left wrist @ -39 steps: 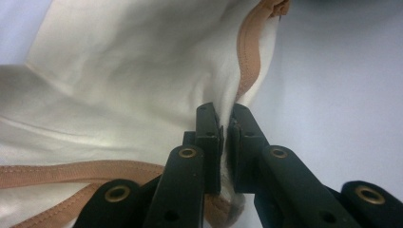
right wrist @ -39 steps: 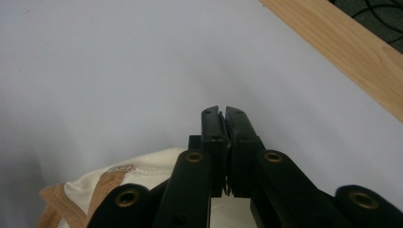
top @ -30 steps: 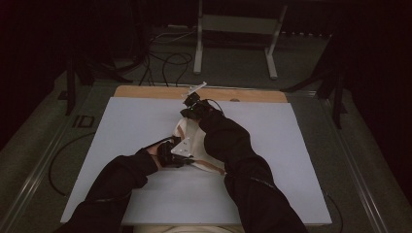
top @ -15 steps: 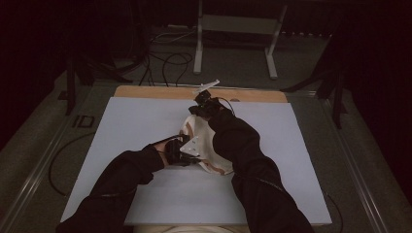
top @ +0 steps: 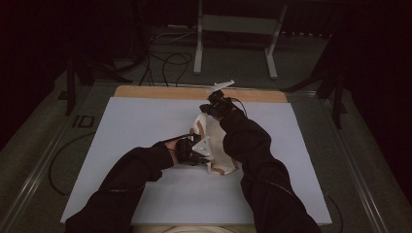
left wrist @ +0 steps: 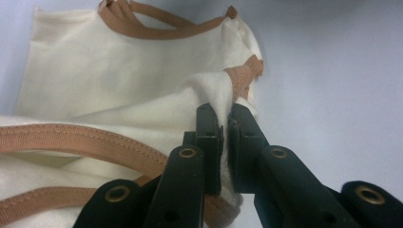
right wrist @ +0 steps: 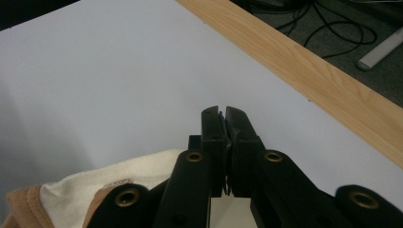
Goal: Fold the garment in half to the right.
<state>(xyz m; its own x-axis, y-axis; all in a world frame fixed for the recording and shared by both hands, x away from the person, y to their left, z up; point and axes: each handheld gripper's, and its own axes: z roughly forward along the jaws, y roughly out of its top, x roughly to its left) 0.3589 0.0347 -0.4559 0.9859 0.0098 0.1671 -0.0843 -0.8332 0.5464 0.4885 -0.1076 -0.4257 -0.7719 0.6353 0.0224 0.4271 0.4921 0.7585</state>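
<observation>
Cream tote bag (top: 214, 145) is lying lengthwise between the grippers; left gripper (left wrist: 225, 121) is pinching its near corner; right gripper (right wrist: 223, 118), jaws closed, is gripping the far edge.

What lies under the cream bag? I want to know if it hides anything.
Around the cream bag only the white table sheet shows. The left gripper pinches its cloth; anything beneath the folds is covered.
</observation>
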